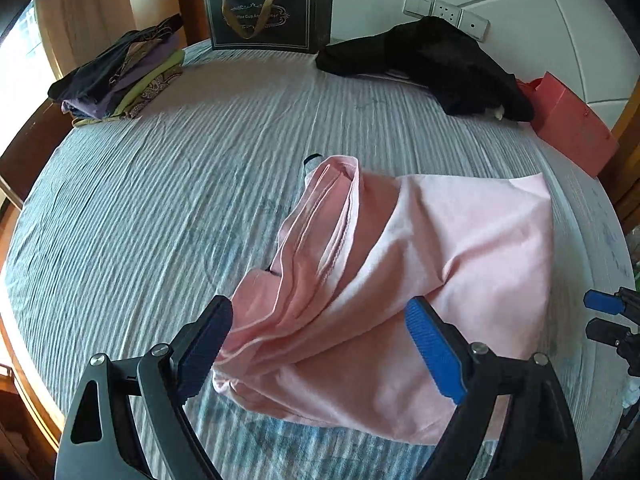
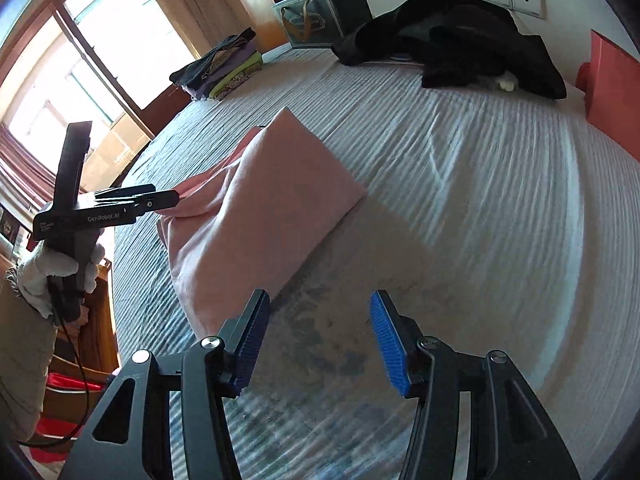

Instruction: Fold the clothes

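**Striped bedsheet point(image 1: 160, 208), pink garment half-folded**

Left gripper point(image 1: 320, 352) is hanging jaws wide apart over the pink garment point(image 1: 420, 248), pads not pressing. Right gripper point(image 2: 316, 340) is hovering jaws apart over bare sheet, garment just beside. Folded clothes stack point(image 1: 120, 76) and black garment point(image 1: 436, 60) are sitting further back.

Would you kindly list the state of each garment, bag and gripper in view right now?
Pink garment: partly folded, rumpled, lying on the bed, gripped by neither gripper.
Left gripper: open, over the pink garment's near edge.
Right gripper: open, nothing between its fingers, over bare sheet.
Stack of clothes: folded, piled at the bed's far corner.
Black garment: unfolded, heaped.
Dark gift bag: upright.
Red bag: upright.
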Demonstrator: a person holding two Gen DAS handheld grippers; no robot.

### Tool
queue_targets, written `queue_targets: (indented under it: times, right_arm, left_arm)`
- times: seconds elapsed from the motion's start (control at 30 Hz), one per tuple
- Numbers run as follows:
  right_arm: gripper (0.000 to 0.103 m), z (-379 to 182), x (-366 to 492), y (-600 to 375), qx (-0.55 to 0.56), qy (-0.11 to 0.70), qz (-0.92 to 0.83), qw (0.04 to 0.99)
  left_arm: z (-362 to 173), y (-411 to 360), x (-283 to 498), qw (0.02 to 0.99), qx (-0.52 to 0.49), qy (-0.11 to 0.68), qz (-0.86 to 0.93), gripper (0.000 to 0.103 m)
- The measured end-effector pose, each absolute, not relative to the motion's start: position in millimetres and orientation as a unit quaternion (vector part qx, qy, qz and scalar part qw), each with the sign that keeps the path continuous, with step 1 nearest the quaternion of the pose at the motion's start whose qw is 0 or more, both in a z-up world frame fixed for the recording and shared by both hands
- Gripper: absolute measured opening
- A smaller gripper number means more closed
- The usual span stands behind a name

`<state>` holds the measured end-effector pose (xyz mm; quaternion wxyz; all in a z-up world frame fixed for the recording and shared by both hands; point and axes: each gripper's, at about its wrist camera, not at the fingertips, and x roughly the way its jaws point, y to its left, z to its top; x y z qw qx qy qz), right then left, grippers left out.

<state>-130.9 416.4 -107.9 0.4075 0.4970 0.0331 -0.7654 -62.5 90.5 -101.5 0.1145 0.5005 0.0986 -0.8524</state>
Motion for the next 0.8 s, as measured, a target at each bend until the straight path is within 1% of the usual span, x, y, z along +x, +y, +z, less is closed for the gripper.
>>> queue_targets:
  times: [0.03,0.13,0.17,0.3,0.4,0.57,0.6,0.63,0.67,0.7,0.8]
  right_arm:
    - [0.052,-110.0,-127.9,411.9,0.503,0.016,-0.77,0.391]
    - [0.041,-115.4,-117.6,398.0,0.52,-0.025,-0.782,0.342]
    - [0.039,-116.0,-114.6,393.2,0.524,-0.033,-0.786,0.327]
    - [0.038,-106.1,-114.0,385.8,0.517,-0.06,-0.808,0.277]
    - [0.038,-100.3,-126.0,384.6,0.518,-0.051,-0.815,0.257]
    - [0.038,-105.0,-143.2,385.3,0.529,-0.061,-0.809,0.249]
    - [0.038,-107.0,-144.8,382.7,0.53,-0.062,-0.807,0.251]
    - [0.038,-109.1,-146.5,378.9,0.53,-0.061,-0.807,0.253]
    - [0.038,-110.6,-148.5,374.9,0.529,-0.057,-0.807,0.255]
    - [0.038,-110.7,-151.3,371.4,0.525,-0.052,-0.81,0.255]
    - [0.038,-107.5,-164.4,367.2,0.514,-0.045,-0.815,0.265]
  left_arm:
    - [-102.0,84.4,-70.8,0.098,0.501,0.095,-0.854,0.089]
    - [-105.2,67.3,-95.7,0.058,0.508,0.088,-0.855,0.089]
    - [-106.9,61.9,-104.2,0.047,0.512,0.086,-0.854,0.089]
    - [-119.7,51.0,-135.7,0.01,0.533,0.078,-0.842,0.089]
    - [-129.5,54.1,-146.0,-0.018,0.541,0.085,-0.837,0.089]
    - [-146.5,60.8,-156.7,-0.01,0.551,0.053,-0.833,0.088]
    - [-150.5,59.8,-158.9,-0.003,0.552,0.048,-0.832,0.081]
    - [-154.2,57.9,-161.0,0.003,0.554,0.044,-0.832,0.069]
    - [-157.3,55.0,-162.6,0.01,0.556,0.044,-0.83,0.036]
    - [-158.6,51.0,-163.4,0.013,0.558,0.052,-0.828,0.029]
    - [-155.9,50.2,-164.2,0.018,0.555,0.037,-0.831,0.028]
